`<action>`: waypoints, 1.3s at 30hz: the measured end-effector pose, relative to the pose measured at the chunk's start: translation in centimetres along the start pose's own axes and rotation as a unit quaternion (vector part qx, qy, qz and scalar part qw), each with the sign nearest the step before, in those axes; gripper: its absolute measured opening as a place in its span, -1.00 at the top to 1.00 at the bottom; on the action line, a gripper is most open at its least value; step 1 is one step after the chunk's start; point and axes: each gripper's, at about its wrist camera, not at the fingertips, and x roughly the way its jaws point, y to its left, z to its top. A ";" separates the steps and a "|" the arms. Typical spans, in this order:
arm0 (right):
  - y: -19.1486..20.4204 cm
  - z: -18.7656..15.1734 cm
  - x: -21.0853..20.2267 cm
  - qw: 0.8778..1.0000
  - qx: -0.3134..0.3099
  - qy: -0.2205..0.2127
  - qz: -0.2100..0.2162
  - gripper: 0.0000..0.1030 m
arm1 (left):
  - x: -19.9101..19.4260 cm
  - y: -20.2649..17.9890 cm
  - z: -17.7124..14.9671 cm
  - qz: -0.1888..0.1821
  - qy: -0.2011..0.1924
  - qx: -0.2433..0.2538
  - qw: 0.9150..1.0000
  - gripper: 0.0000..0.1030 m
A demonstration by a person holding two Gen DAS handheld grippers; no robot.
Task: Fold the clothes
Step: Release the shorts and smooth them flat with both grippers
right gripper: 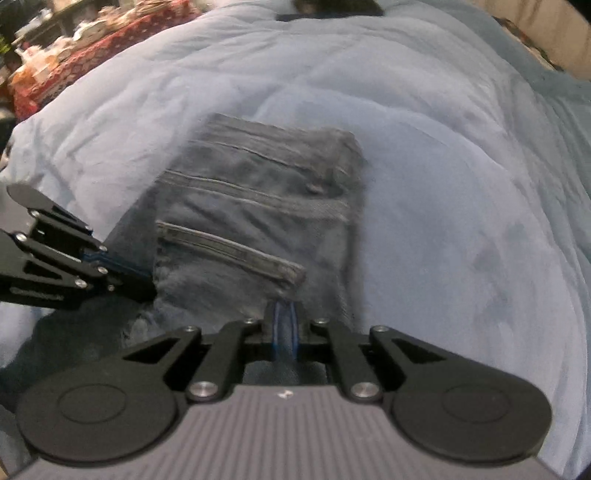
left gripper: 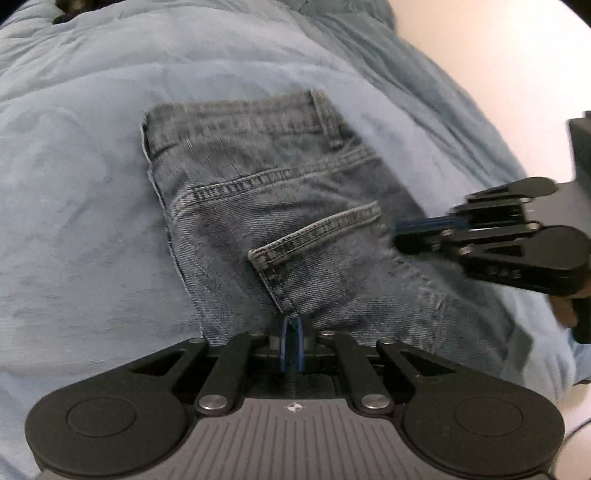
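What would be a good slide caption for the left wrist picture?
Two claws, left and right, pinch folded jeans lying on a blue comforter.

I am working in what is looking like a home bedroom: a bed under a puffy light-blue comforter (right gripper: 424,155) is filling both views, and a tabletop under a red patterned cloth (right gripper: 122,33), crowded with blurred household clutter, is standing behind it.

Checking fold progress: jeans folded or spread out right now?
Folded. The jeans lie as a compact block on the blue comforter, back pocket and waistband up, no legs spread. Left gripper and right gripper each pinch the near edge.
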 end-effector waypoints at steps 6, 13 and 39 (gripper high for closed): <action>-0.4 -1.6 -1.7 0.999 0.008 0.006 -0.037 0.96 | -2.2 -0.6 -0.4 -0.002 0.004 -0.007 1.000 0.92; 2.7 -2.5 -4.8 1.000 -0.003 -0.030 -0.007 0.91 | -4.2 -4.4 -2.8 -0.025 -0.006 -0.002 1.000 0.90; 5.7 -3.8 -5.6 1.000 0.013 -0.022 0.000 0.61 | -10.0 -1.2 -5.1 0.058 -0.028 -0.036 0.997 0.56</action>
